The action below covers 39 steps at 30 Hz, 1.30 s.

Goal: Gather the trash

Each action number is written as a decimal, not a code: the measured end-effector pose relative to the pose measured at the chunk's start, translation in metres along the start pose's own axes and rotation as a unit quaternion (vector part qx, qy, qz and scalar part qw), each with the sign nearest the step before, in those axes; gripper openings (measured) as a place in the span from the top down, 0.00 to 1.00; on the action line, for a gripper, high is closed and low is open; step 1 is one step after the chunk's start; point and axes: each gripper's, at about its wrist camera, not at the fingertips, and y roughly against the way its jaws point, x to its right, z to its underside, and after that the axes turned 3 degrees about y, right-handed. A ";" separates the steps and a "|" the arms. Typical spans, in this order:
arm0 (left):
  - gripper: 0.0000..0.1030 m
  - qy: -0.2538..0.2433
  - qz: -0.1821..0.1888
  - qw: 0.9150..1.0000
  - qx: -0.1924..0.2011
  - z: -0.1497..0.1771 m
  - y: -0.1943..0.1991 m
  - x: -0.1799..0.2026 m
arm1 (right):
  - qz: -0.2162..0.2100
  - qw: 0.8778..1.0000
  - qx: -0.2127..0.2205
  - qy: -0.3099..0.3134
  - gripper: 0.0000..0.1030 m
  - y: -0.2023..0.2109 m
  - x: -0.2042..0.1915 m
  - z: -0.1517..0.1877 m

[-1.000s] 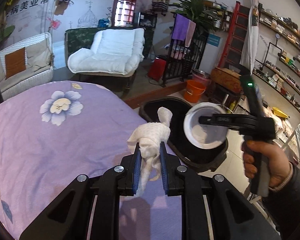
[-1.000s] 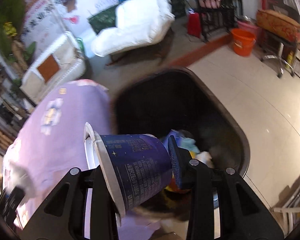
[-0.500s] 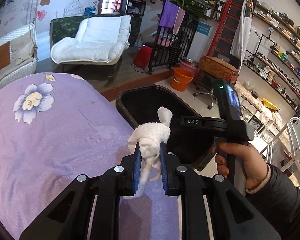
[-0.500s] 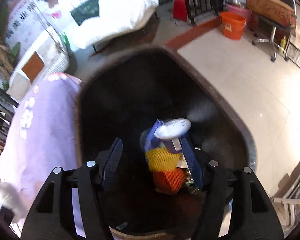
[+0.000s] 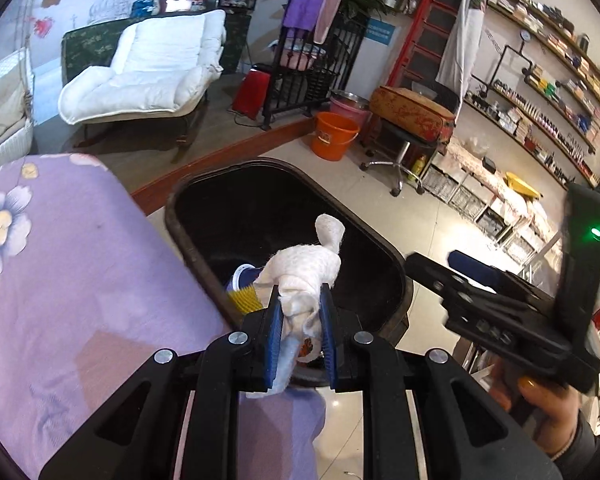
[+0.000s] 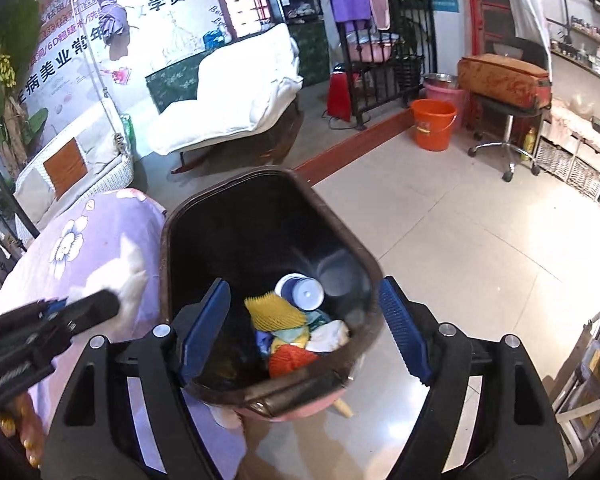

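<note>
Our right gripper [image 6: 302,334] now hangs wide open and empty above the bin [image 6: 168,264]; a second ago it was clamped on the blue cup, which now lies inside the bin [image 6: 300,291] among a yellow net [image 6: 274,312], an orange net [image 6: 290,360] and some crumpled paper. So we judge that piece of trash is delivered. Our left gripper [image 5: 300,336] has carried the white tissue wad [image 5: 306,270] from over the purple bedspread [image 5: 60,260] to the near rim of the bin; its blue pads are still pinched tight on the wad, which sticks up above the fingertips over the dark opening. The right gripper sits off to the side in the left wrist view [image 5: 432,268], clear of the bin mouth. What seems left for this item is to part the left jaws so the tissue falls inside rather than on the rim.
</note>
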 end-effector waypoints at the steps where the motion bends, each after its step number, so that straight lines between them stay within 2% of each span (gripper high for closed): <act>1: 0.82 -0.002 0.001 1.000 -0.002 -0.001 -0.003 0.002 | 0.004 1.000 0.001 0.000 0.25 0.002 0.003 0.002; 12: 0.82 -0.025 -0.004 0.999 -0.034 -0.008 -0.036 0.017 | 0.036 0.999 0.013 -0.022 0.23 0.018 0.031 0.013; 14: 0.78 -0.029 -0.002 0.999 -0.042 -0.008 -0.041 0.019 | 0.045 0.999 0.018 -0.024 0.22 0.021 0.035 0.014; 15: 0.73 -0.032 0.001 0.998 -0.047 -0.009 -0.044 0.020 | 0.050 0.998 0.020 -0.025 0.22 0.023 0.037 0.014; 16: 0.60 -0.035 0.000 0.998 -0.049 -0.010 -0.046 0.021 | 0.054 0.998 0.022 -0.024 0.22 0.024 0.038 0.014; 17: 0.51 -0.037 -0.005 0.998 -0.047 -0.010 -0.046 0.021 | 0.058 0.998 0.023 -0.023 0.22 0.025 0.040 0.015; 18: 0.37 -0.038 -0.010 0.998 -0.040 -0.009 -0.045 0.020 | 0.062 0.998 0.024 -0.023 0.21 0.026 0.041 0.015; 19: 0.33 -0.039 -0.012 0.999 -0.034 -0.009 -0.043 0.020 | 0.065 0.997 0.027 -0.023 0.20 0.027 0.041 0.015; 23: 0.26 -0.040 -0.024 0.999 -0.009 -0.005 -0.023 0.018 | 0.076 0.996 0.042 -0.016 0.16 0.033 0.037 0.014; 28: 0.14 -0.041 -0.065 0.996 0.053 0.006 0.022 0.010 | 0.072 0.996 0.056 -0.003 0.12 0.038 0.022 0.014; 32: 0.07 -0.037 -0.103 0.990 0.095 0.018 0.059 0.001 | 0.049 0.996 0.074 0.013 0.10 0.044 0.000 0.013; 37: 0.05 -0.020 -0.153 0.980 0.128 0.035 0.100 -0.014 | 0.010 0.995 0.096 0.039 0.07 0.057 -0.038 0.017; 39: 0.05 0.001 -0.171 0.976 0.135 0.040 0.113 -0.023 | -0.008 0.993 0.104 0.050 0.06 0.062 -0.054 0.021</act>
